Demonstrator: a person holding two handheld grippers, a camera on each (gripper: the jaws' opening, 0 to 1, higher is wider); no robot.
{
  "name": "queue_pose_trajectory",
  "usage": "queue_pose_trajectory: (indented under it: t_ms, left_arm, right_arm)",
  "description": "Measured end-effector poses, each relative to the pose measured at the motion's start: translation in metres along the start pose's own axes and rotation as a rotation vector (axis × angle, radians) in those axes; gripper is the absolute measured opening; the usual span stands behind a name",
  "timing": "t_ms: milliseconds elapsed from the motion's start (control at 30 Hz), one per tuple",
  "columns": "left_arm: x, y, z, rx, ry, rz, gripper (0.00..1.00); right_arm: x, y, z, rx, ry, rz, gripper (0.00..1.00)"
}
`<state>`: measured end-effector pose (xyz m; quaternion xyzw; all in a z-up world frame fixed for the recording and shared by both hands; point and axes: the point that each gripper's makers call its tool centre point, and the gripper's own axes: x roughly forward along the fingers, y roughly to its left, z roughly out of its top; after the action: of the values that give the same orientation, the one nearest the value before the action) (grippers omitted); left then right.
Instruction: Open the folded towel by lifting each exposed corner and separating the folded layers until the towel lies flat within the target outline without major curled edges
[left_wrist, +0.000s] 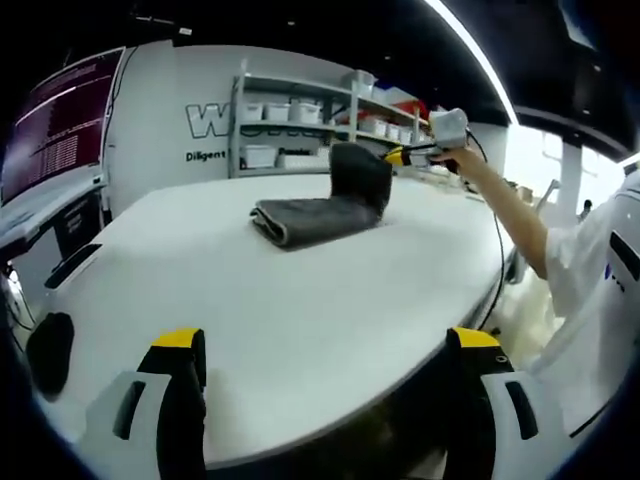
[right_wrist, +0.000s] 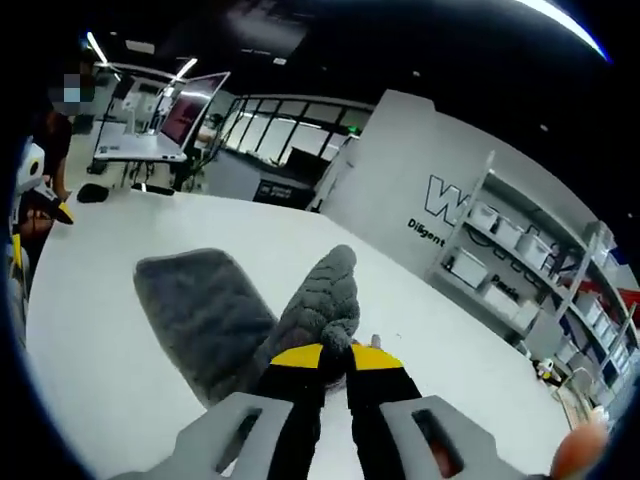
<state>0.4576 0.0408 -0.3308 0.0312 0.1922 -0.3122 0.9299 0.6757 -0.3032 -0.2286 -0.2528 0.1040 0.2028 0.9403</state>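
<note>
In the left gripper view, the left gripper (left_wrist: 325, 350) hangs over the near edge of the white bench (left_wrist: 300, 300), jaws spread wide and released, well apart from the gray towel (left_wrist: 320, 215). The towel lies folded near the bench's middle, one corner pulled upright by the right gripper (left_wrist: 400, 157), held in a person's outstretched hand (left_wrist: 462, 158). In the right gripper view, the right gripper (right_wrist: 335, 352) has its jaws clenched on that raised towel (right_wrist: 205, 310) corner; the rest lies on the bench (right_wrist: 100, 260) to the left. Shelves (right_wrist: 520, 270) line the wall behind.
</note>
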Motion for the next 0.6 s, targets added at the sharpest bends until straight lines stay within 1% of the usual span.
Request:
queue_pose_trajectory:
  t_ms: [300,433,500,600]
  left_arm:
    - [0.002,-0.003,0.001,0.005,0.002,-0.012,0.97]
    - [0.002,-0.004,0.001,0.006,0.004,-0.013,0.97]
    - [0.001,-0.004,0.001,0.006,0.004,-0.012,0.97]
    - [0.000,-0.003,0.000,0.004,0.003,-0.011,0.97]
  right_arm:
    - [-0.008,-0.015,-0.032,0.026,0.070,-0.047,0.04]
    - [-0.012,-0.019,-0.041,0.041,0.087,-0.052,0.04]
    - [-0.015,-0.013,-0.044,0.051,0.097,-0.054,0.04]
    - [-0.018,-0.013,-0.055,0.061,0.116,-0.055,0.04]
